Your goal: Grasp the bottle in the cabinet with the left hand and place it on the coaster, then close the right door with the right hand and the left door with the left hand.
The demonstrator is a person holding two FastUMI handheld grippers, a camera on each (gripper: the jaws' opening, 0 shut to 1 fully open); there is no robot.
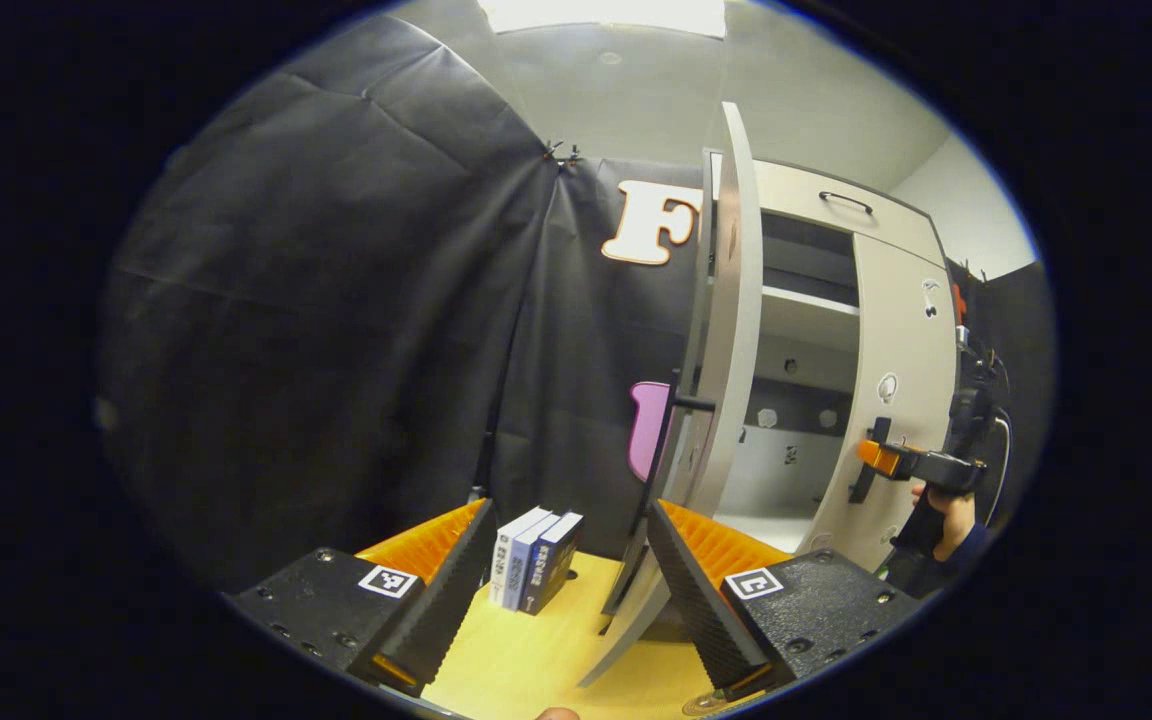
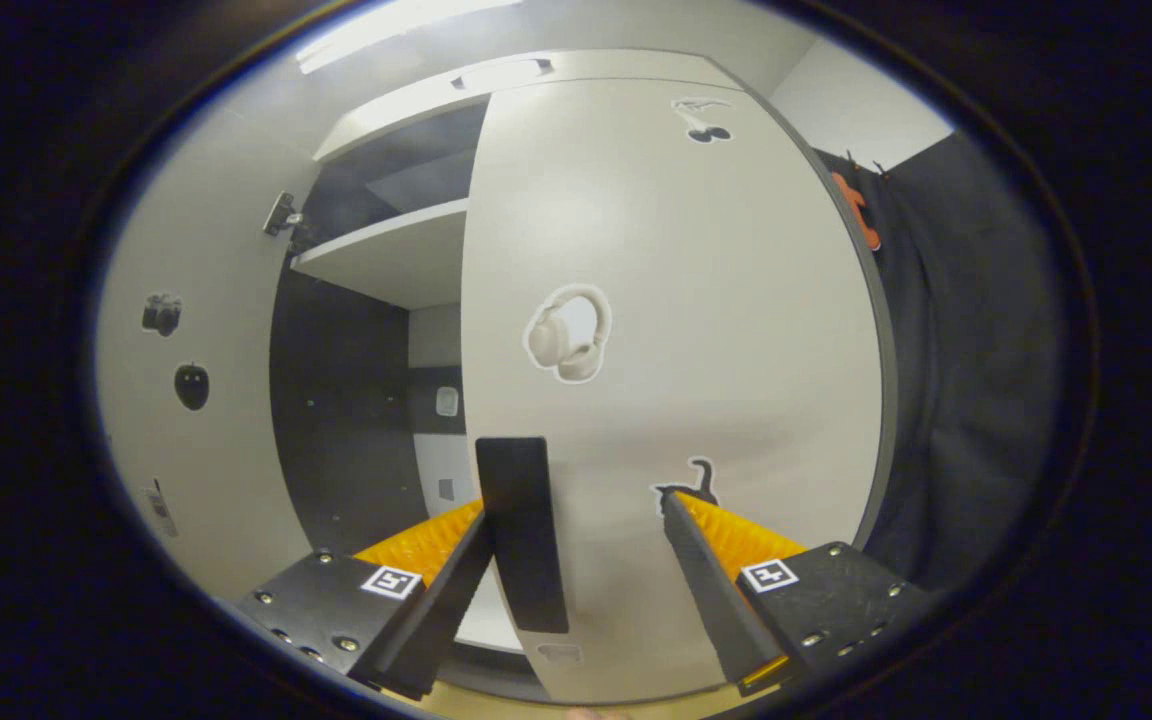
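Fingers (image 2: 576,530) of right gripper wide apart at right door (image 2: 676,300), its upright handle (image 2: 524,535) just inside the left one; left fingers (image 1: 568,560) wide too, beside left door (image 1: 726,330).

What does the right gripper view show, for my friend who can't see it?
The right hand-held gripper is open, up against the nearly closed right cabinet door, with the door's dark handle between its fingers. To the left, a gap shows the cabinet's dark inside and a white shelf.
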